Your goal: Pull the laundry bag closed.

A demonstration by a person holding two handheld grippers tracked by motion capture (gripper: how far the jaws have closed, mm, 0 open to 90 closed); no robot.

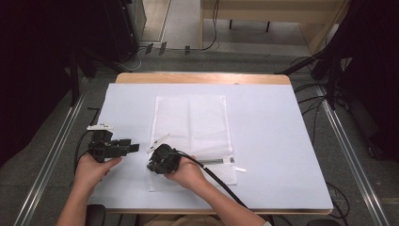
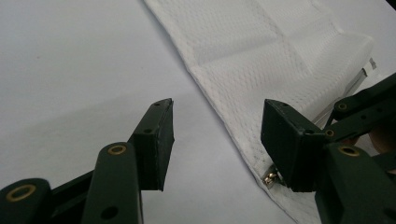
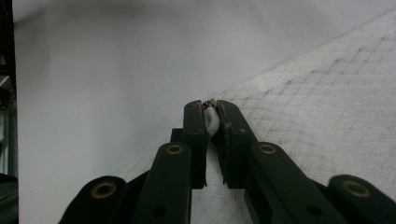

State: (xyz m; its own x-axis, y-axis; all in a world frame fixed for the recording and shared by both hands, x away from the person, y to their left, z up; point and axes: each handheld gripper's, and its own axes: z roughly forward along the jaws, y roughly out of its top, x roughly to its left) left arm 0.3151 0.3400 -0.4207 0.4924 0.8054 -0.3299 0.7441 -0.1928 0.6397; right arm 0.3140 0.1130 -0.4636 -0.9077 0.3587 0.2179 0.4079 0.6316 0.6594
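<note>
A white mesh bag [image 1: 190, 117] lies flat on the white-covered table [image 1: 277, 141], its zipper [image 1: 217, 161] running along the near edge. My right gripper [image 1: 151, 165] is at the bag's near left corner. In the right gripper view it [image 3: 211, 111] is shut on the small white zipper pull [image 3: 212, 123]. My left gripper [image 1: 134, 147] is just left of the bag and open. In the left gripper view it [image 2: 217, 116] straddles the bag's edge [image 2: 233, 135] with nothing between its jaws, and a small metal zipper piece [image 2: 270, 178] lies beside its right jaw.
A small white tab [image 1: 240, 169] lies at the bag's near right corner. The table's wooden edge [image 1: 202, 78] shows at the far side. Cables trail on the floor to the right [image 1: 310, 101]. Dark equipment stands at both far corners.
</note>
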